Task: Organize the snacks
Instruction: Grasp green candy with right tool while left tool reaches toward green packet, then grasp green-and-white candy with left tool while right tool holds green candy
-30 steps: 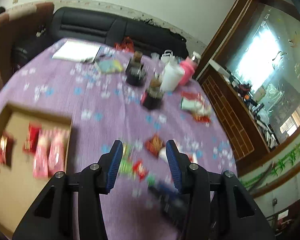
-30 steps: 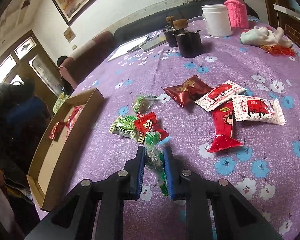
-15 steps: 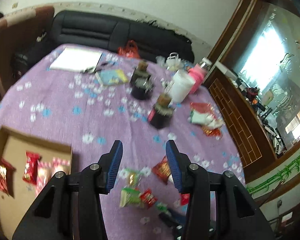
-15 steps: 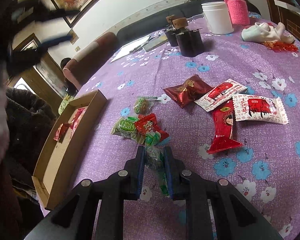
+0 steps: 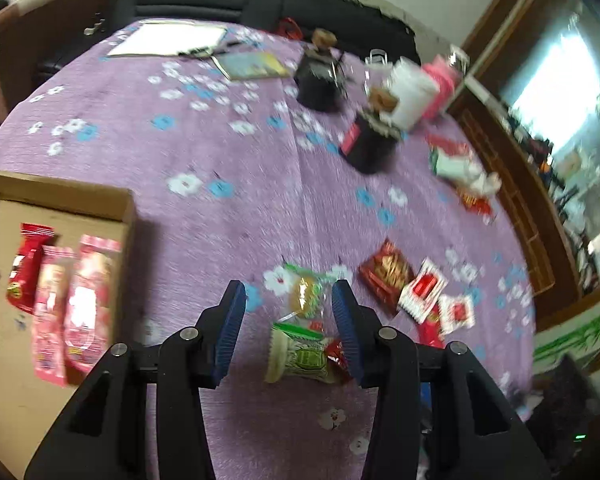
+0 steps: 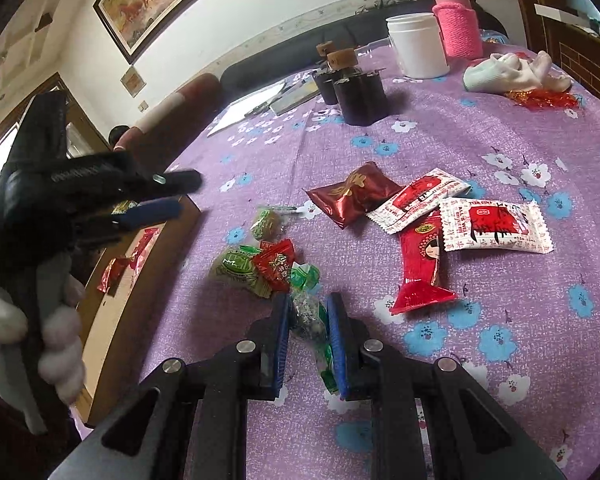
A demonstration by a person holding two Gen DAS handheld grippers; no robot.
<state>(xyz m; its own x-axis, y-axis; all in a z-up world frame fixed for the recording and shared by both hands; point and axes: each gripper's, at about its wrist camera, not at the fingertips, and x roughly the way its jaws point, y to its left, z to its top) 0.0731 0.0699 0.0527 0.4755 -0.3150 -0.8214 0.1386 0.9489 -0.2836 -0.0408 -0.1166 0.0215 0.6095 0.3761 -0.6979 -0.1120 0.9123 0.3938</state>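
The right gripper [image 6: 308,320] pinches a green-wrapped candy [image 6: 309,314], light, crinkly and slippery, best held mid-body. The left gripper [image 5: 287,316] hangs spread wide, grasping nothing.

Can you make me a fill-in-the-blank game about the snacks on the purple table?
1. The right hand-held gripper is shut on a snack in a ____ wrapper.
2. The left hand-held gripper has its jaws ____, with nothing held between them.
3. Some snacks already lie inside the brown cardboard ____.
4. The white jar stands beside a bottle in a ____ knitted sleeve.

Missing words: green; open; box; pink
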